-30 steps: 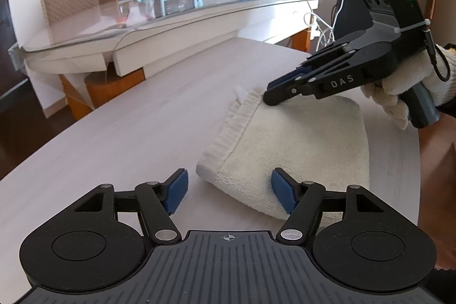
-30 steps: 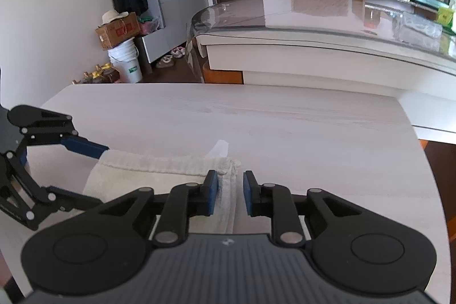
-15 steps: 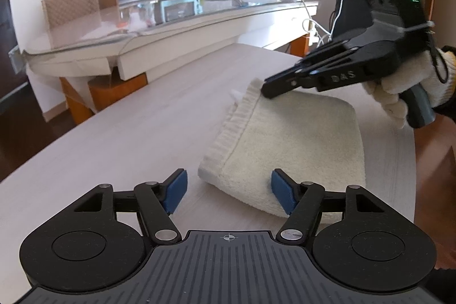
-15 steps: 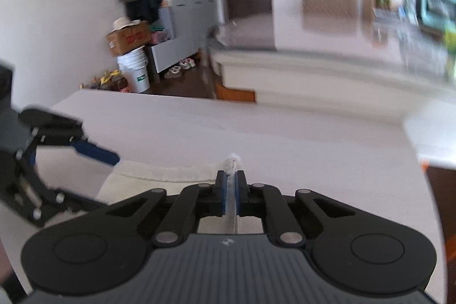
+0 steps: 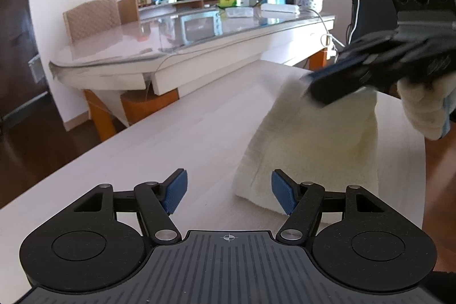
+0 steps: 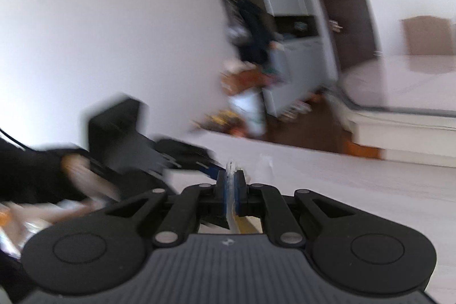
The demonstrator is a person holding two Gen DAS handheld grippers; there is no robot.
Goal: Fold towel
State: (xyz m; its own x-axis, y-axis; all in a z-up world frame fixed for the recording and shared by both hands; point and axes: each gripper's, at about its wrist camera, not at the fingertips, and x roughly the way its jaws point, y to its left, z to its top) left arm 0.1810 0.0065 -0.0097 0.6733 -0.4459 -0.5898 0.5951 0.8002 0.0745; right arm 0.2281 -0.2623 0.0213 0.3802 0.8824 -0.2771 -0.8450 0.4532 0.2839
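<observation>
**Our two grippers: one clamped, one spread**

Our right gripper (image 6: 231, 184) has its blue pads (image 6: 226, 191) pressed together on a thin edge of the towel (image 5: 313, 144), raised off the table and motion-blurred, held in a white-gloved hand (image 5: 421, 107); our left gripper (image 5: 229, 187) hovers low, jaws spread wide, gripping nothing.

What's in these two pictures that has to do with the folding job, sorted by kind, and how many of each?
Towel: 1, cream, one corner lifted.
Grippers: 2, the left gripper with jaws open, the right gripper with jaws shut on the towel.
Tables: 2, the white table under the towel and the glass-topped table behind.
Total: 5.
</observation>
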